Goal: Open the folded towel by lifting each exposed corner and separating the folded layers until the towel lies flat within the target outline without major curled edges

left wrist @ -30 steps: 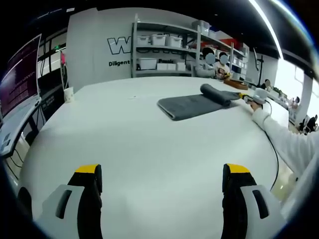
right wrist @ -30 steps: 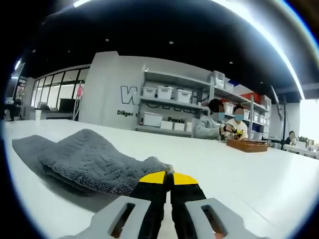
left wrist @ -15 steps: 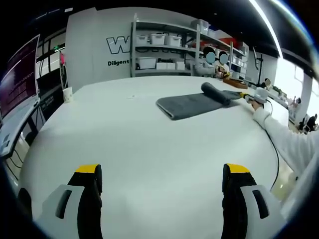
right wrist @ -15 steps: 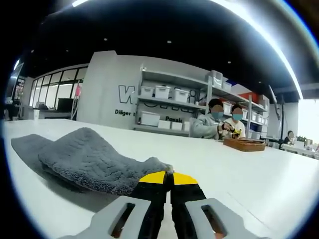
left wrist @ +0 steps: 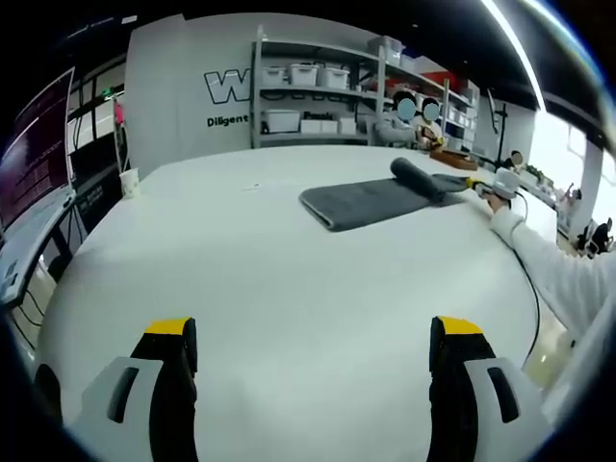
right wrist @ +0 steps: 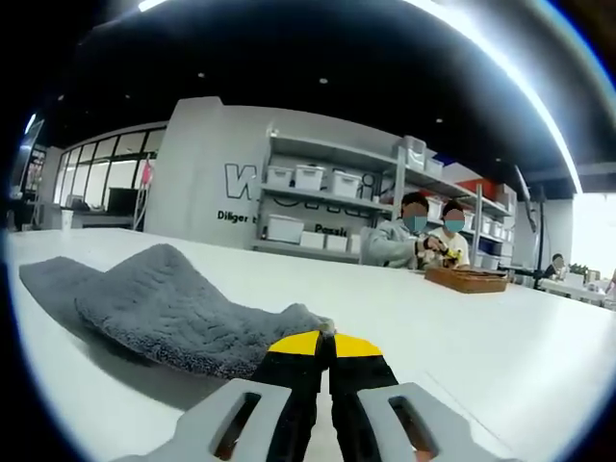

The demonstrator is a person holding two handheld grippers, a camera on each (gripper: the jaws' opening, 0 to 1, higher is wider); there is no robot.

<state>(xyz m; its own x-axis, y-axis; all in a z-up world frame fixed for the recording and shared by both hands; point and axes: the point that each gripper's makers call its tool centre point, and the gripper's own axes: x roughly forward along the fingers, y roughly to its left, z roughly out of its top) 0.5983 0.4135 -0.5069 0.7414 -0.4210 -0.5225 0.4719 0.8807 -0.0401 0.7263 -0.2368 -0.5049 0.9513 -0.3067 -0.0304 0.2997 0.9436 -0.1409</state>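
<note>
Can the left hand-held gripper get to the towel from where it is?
Probably yes. The left hand-held gripper is open, and bare table lies between it and the towel; it just sits well short.

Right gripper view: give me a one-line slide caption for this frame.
Right gripper, jaws shut on a corner of the grey towel, holds a fold raised above the white table.

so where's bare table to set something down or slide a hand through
Widest free patch: the white table between the left claw and the grey towel, running out to the paper cup at the far-left edge. Also bare right of the towel, toward the wooden tray. Crowded at the towel's far corner, where the right claw is shut on it.
</note>
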